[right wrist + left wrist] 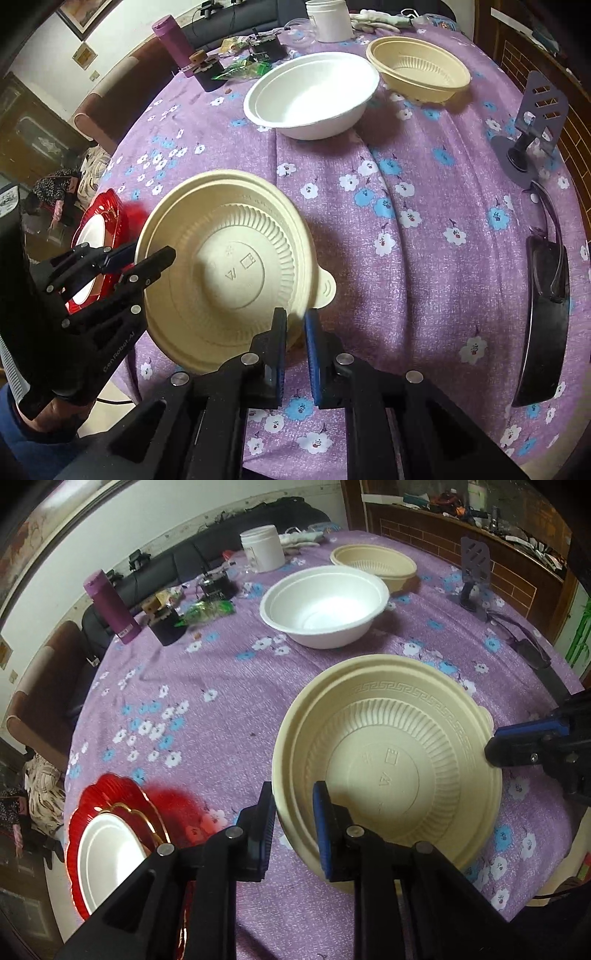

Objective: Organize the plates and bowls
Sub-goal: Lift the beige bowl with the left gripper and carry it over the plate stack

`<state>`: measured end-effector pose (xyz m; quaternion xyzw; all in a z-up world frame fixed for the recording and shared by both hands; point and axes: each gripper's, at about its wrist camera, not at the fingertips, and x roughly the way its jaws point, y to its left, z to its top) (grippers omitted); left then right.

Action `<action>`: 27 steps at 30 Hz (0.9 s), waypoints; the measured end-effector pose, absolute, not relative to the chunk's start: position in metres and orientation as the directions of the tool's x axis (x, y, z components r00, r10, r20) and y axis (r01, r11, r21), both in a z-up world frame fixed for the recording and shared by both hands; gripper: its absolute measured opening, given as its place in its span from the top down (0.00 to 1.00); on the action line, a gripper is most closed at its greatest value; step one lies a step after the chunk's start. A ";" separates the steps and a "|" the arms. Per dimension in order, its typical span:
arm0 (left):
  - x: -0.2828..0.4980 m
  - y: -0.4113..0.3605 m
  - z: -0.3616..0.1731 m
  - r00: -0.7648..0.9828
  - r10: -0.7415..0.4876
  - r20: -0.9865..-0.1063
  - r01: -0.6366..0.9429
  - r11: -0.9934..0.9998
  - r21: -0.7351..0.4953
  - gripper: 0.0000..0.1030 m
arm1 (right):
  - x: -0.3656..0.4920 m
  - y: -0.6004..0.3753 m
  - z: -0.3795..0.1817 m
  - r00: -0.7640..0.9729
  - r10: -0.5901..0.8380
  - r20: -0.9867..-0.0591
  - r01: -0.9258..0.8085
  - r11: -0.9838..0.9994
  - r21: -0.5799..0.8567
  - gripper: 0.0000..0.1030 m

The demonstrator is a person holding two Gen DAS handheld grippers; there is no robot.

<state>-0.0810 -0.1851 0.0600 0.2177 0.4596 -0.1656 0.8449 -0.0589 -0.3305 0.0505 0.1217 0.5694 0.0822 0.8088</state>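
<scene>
A beige ribbed bowl (388, 768), with a second rim showing around it as if two are nested, hangs tilted above the purple flowered tablecloth (221, 686). My left gripper (291, 805) is shut on its near rim; the right wrist view shows that gripper (147, 258) clamped on the bowl's (229, 266) left edge. My right gripper (295, 325) is shut on the rim beside the bowl's small tab, and appears at the far right (493, 746) in the left wrist view. A white bowl (323, 605) and another beige bowl (373, 563) stand farther back. A white plate on red plates (110, 849) lies at the table's left edge.
At the back stand a purple bottle (110, 605), a white jar (262, 548) and small clutter. A grey phone stand (532, 122) and a long black object (543, 325) sit at the right edge. A person crouches on the floor (55, 199) at the left.
</scene>
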 end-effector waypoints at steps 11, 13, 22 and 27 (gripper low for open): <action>-0.088 -0.171 0.073 0.568 -0.067 -0.820 0.437 0.869 0.232 0.81 | -0.058 -0.314 0.061 0.364 0.260 -0.894 -0.045 0.964 0.262 0.89; -0.090 -0.168 0.076 0.575 -0.063 -0.816 0.429 0.872 0.236 0.81 | -0.058 -0.311 0.063 0.367 0.260 -0.893 -0.054 0.964 0.259 0.89; -0.094 -0.151 0.082 0.593 -0.057 -0.803 0.394 0.891 0.228 0.81 | -0.057 -0.296 0.075 0.381 0.256 -0.888 -0.089 0.967 0.240 0.89; -0.096 -0.139 0.086 0.602 -0.056 -0.796 0.367 0.905 0.213 0.81 | -0.056 -0.281 0.086 0.394 0.229 -0.890 -0.124 0.973 0.196 0.89</action>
